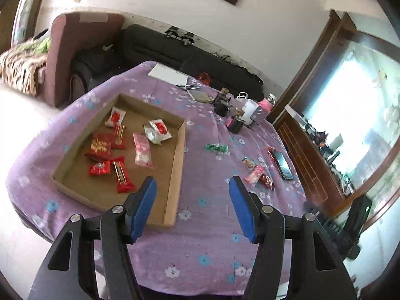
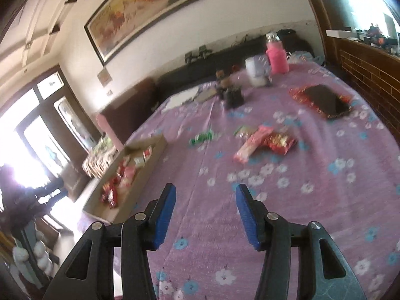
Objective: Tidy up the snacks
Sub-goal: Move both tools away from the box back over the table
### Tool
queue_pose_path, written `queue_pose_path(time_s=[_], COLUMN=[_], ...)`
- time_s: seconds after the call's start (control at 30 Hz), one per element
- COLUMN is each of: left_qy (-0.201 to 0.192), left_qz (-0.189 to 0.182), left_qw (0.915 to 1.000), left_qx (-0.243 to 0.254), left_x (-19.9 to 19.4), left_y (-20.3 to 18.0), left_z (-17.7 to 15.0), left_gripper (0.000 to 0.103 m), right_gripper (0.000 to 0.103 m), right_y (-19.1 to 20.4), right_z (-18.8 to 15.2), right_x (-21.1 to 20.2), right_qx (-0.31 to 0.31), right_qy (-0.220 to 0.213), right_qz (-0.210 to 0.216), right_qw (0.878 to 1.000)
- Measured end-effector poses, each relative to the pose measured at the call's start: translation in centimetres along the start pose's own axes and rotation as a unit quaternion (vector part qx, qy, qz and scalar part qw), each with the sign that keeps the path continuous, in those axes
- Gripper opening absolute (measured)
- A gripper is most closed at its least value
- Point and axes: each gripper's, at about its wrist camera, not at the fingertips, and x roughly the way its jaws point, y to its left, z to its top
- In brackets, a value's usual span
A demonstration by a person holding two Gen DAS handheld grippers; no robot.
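The left gripper hangs wide apart and holds nothing, above the near right wall of the shallow brown cardboard tray, where red, white and pink snack packets lie to its far left. The right gripper, equally spread and bare, hovers over the purple flowered tablecloth; a pink packet, red foil packet and green packet lie farther off.
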Motion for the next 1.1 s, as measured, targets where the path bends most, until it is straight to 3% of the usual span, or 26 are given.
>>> queue_pose_path(time_s=[0.23, 0.37, 0.57, 0.63, 0.7, 0.73, 0.83, 0.97, 1.07, 1.1], left_qy=[-0.046, -0.054, -0.107, -0.131, -0.156, -0.155, -0.129, -0.041, -0.009, -0.002], left_qz=[-0.006, 0.017, 0.121, 0.141, 0.155, 0.151, 0.094, 0.022, 0.007, 0.000], left_qw=[0.9985, 0.9970, 0.9823, 0.9767, 0.9703, 0.9705, 0.9838, 0.9970, 0.9969, 0.9966], left_qx=[0.028, 0.053, 0.094, 0.095, 0.102, 0.106, 0.081, 0.062, 0.078, 0.082], left_x=[-7.3, -11.7, -17.7, -18.9, -18.8, -18.1, -13.5, -4.9, -0.2, 1.4], left_y=[-1.9, -2.8, -3.7, -3.6, -3.4, -3.1, -0.3, 2.4, 2.9, 3.4], left_z=[6.2, 11.2, 18.7, 21.1, 22.6, 22.9, 21.6, 17.7, 14.7, 13.5], left_gripper=[0.059, 0.059, 0.061, 0.082, 0.087, 0.087, 0.087, 0.087, 0.087, 0.087], right_gripper=[0.053, 0.055, 0.060, 0.065, 0.078, 0.085, 0.087, 0.085, 0.079, 0.071], right_y=[1.6, 3.7, 6.8, 7.6, 8.1, 8.1, 7.2, 4.2, 3.4, 3.2], right_z=[8.2, 14.6, 23.7, 26.6, 27.9, 28.0, 26.4, 22.0, 18.0, 16.3], right_x=[-7.3, -13.2, -21.0, -22.6, -22.5, -21.8, -17.9, -6.2, 4.4, 9.0], right_qx=[-0.024, -0.042, -0.069, -0.071, -0.076, -0.079, -0.075, -0.061, -0.054, -0.039], right_qy=[-0.060, -0.095, -0.128, -0.139, -0.140, -0.138, -0.112, -0.017, 0.068, 0.104], right_qz=[0.028, 0.023, -0.084, -0.133, -0.147, -0.150, -0.142, -0.130, -0.108, -0.090], right_qw=[0.997, 0.994, 0.986, 0.979, 0.976, 0.976, 0.981, 0.990, 0.990, 0.990])
